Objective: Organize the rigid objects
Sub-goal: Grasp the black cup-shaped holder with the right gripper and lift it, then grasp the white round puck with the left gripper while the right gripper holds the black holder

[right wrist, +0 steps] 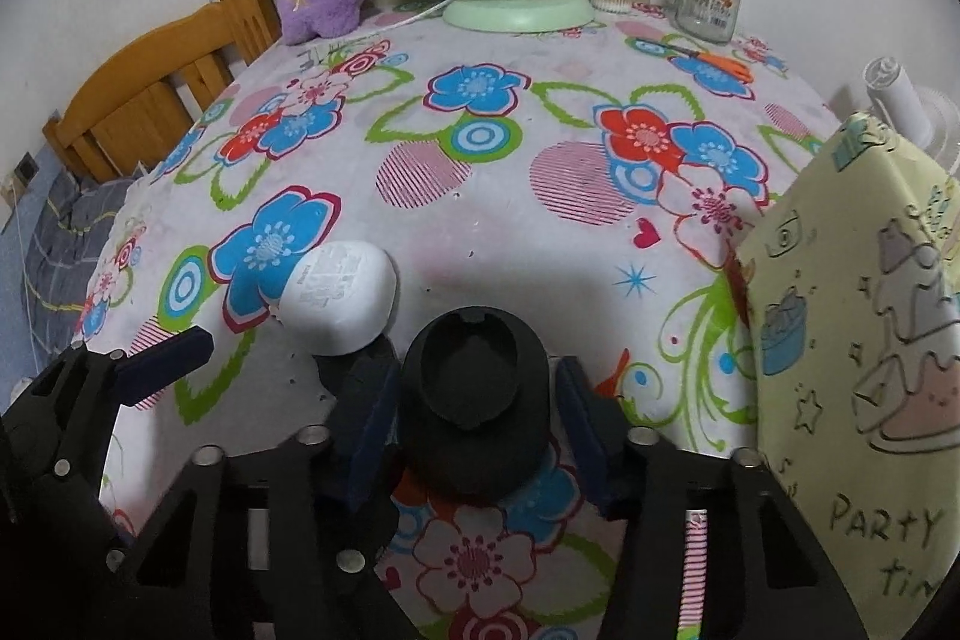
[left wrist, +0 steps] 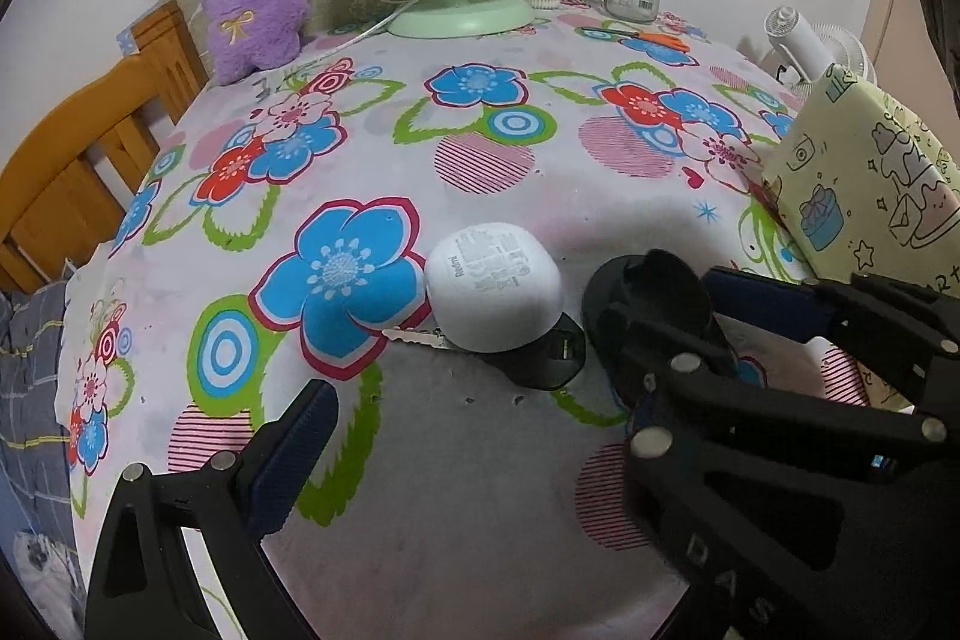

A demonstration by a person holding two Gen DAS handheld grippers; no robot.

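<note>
Black cap (right wrist: 474,400) between right gripper (right wrist: 474,418) jaws, base hidden.

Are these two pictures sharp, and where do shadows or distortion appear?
Left wrist view: sharp; fisheye bends the table edges; a grey shadow lies before the white case. Right wrist view: also sharp, dark corners; a shadow lies behind the black cap between the right gripper fingers.

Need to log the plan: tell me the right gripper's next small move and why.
Probably lift the black round object straight up off the tablecloth. The right gripper already has its pads against both sides of it, and the white earbud case lies close by on the left, so sideways motion risks a bump.
</note>
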